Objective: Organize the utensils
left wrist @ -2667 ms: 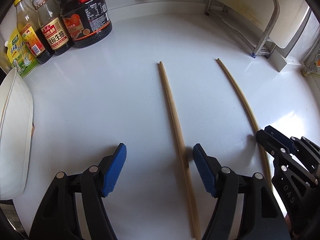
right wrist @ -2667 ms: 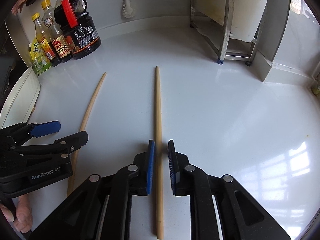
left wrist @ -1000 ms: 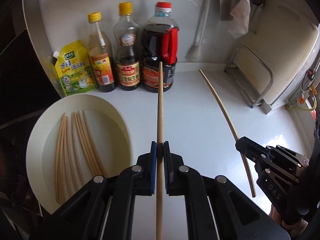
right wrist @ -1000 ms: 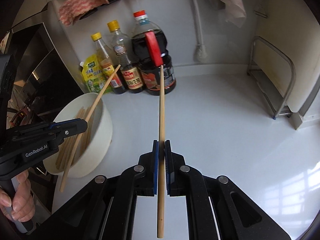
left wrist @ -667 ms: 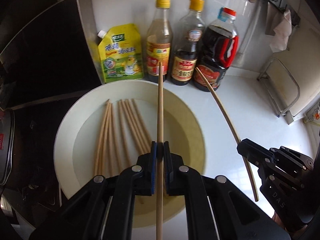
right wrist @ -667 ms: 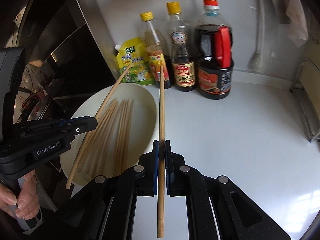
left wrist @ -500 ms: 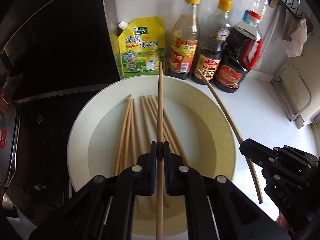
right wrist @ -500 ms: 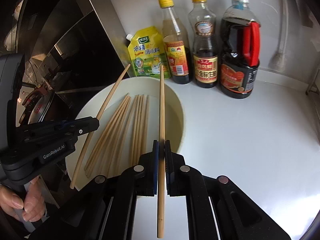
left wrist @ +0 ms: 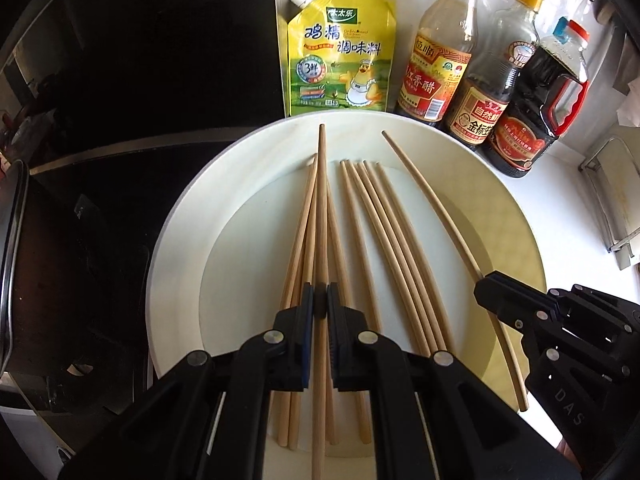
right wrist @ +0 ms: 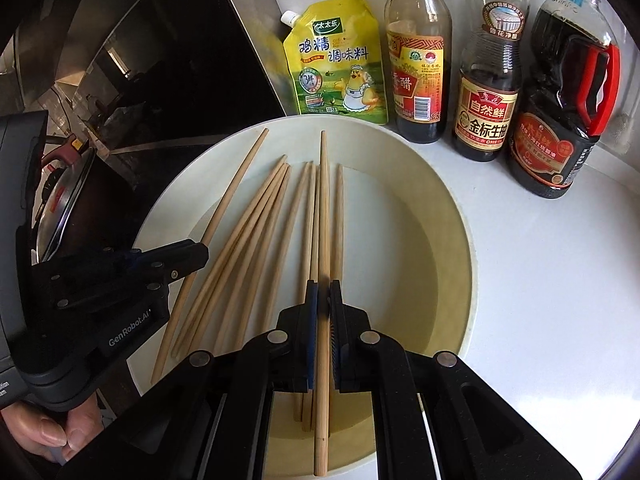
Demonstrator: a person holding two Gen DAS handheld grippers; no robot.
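Observation:
A white bowl (left wrist: 176,240) (right wrist: 452,208) holds several wooden chopsticks (left wrist: 384,240) (right wrist: 256,232) lying side by side. My left gripper (left wrist: 319,304) is shut on one chopstick (left wrist: 321,200) and holds it over the bowl's left half; it also shows in the right wrist view (right wrist: 202,254). My right gripper (right wrist: 323,300) is shut on another chopstick (right wrist: 323,216), held over the bowl's middle. In the left wrist view the right gripper (left wrist: 480,286) holds that chopstick (left wrist: 432,204) over the bowl's right side.
Behind the bowl stand a yellow seasoning pouch (left wrist: 340,56) (right wrist: 336,64), two sauce bottles (left wrist: 440,56) (right wrist: 486,92) and a dark jug with a red handle (left wrist: 536,116) (right wrist: 564,120). A black stove (left wrist: 120,120) lies left. White counter (right wrist: 560,300) lies right.
Both grippers have carried their chopsticks from the counter leftward and now hold them lower and closer over the bowl. Both stay shut.

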